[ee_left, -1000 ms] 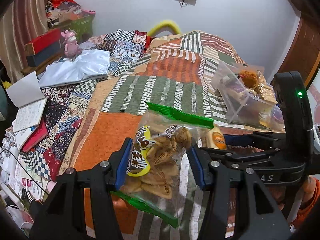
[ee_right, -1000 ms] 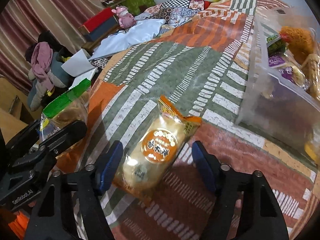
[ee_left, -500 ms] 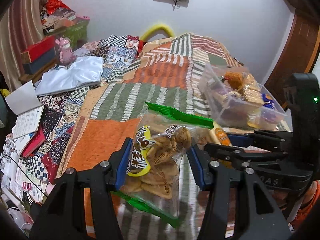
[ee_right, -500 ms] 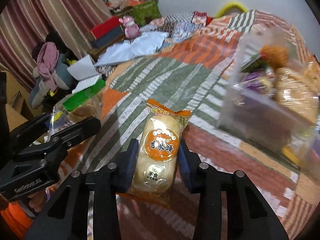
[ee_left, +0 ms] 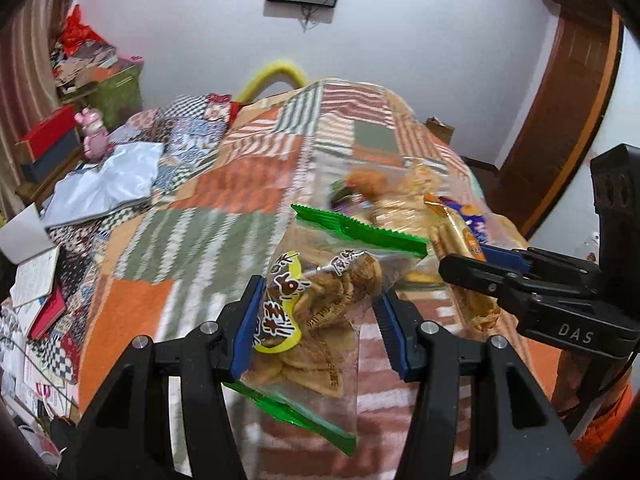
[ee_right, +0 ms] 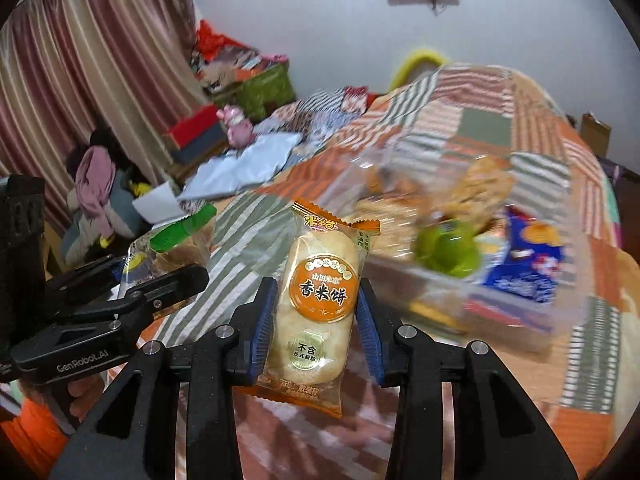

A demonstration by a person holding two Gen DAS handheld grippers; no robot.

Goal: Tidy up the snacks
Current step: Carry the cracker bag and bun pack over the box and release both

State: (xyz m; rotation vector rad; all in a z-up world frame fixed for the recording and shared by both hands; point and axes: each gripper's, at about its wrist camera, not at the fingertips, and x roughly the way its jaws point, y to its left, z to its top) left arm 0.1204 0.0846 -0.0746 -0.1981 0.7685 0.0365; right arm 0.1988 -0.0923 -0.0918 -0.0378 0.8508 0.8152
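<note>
My left gripper point(ee_left: 318, 316) is shut on a clear green-edged bag of brown crackers point(ee_left: 320, 312) and holds it above the bed. My right gripper point(ee_right: 316, 320) is shut on an orange rice-cracker packet point(ee_right: 320, 300), also lifted. Each gripper shows in the other view: the right one with its packet point(ee_left: 460, 248) in the left wrist view, the left one with its bag point(ee_right: 168, 248) in the right wrist view. A clear plastic snack box point(ee_right: 500, 292) holding several snacks sits on the patchwork quilt point(ee_right: 480, 120) just beyond both grippers; it also shows blurred in the left wrist view point(ee_left: 384, 200).
To the left lie a white cloth point(ee_left: 108, 184), books and papers point(ee_left: 32, 280), a pink plush toy point(ee_left: 94, 136) and red and green boxes. A wooden door frame point(ee_left: 568, 120) stands to the right. A yellow headboard arch point(ee_left: 276, 74) is at the far end.
My right gripper closed on the rice-cracker packet and lifted it off the quilt. Both grippers have risen and moved toward the snack box, which now sits closer and lower in view.
</note>
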